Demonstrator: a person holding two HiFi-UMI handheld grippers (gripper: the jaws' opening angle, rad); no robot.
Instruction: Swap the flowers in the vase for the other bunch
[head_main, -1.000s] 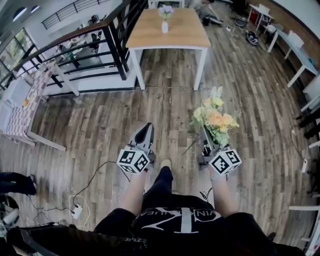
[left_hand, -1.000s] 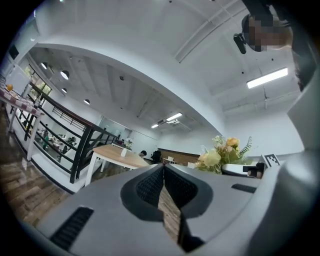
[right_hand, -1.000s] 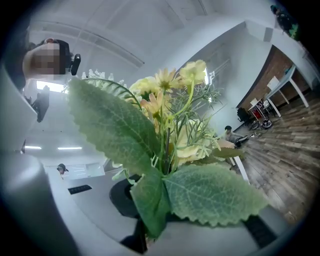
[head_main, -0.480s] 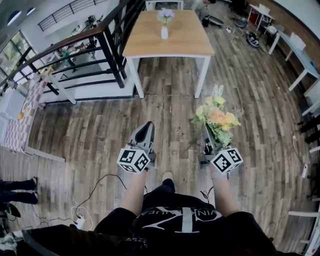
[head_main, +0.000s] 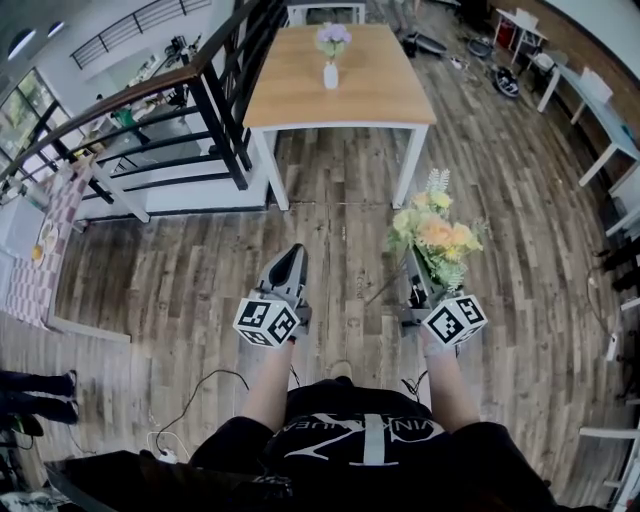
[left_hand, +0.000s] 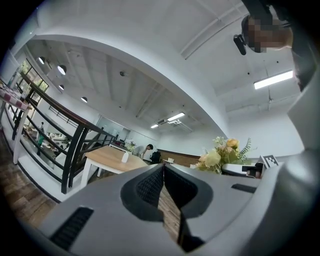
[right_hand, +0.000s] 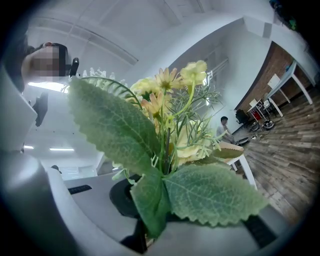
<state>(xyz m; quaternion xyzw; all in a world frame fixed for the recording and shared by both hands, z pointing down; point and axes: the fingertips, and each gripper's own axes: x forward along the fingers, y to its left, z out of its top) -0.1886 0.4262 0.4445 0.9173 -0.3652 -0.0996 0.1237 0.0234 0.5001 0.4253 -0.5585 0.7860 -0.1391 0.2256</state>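
My right gripper (head_main: 413, 285) is shut on the stems of a yellow and peach bunch of flowers (head_main: 433, 238), held upright over the wooden floor; in the right gripper view the bunch (right_hand: 165, 145) fills the frame with large green leaves. My left gripper (head_main: 291, 262) is shut and holds nothing; its jaws (left_hand: 164, 172) meet in the left gripper view. Ahead stands a wooden table (head_main: 370, 95) with a small white vase (head_main: 330, 74) holding pale purple flowers (head_main: 332, 36). The same table (left_hand: 107, 156) and vase (left_hand: 125, 157) show small in the left gripper view.
A black stair railing (head_main: 215, 110) runs along the left of the table. White tables (head_main: 585, 95) stand at the right wall. A cable and a power strip (head_main: 165, 452) lie on the floor at the lower left. A person (left_hand: 148, 152) sits beyond the table.
Both grippers and the bunch have moved forward across the floor with me. The table and vase now lie closer, and the power strip on the floor has slid back toward me.
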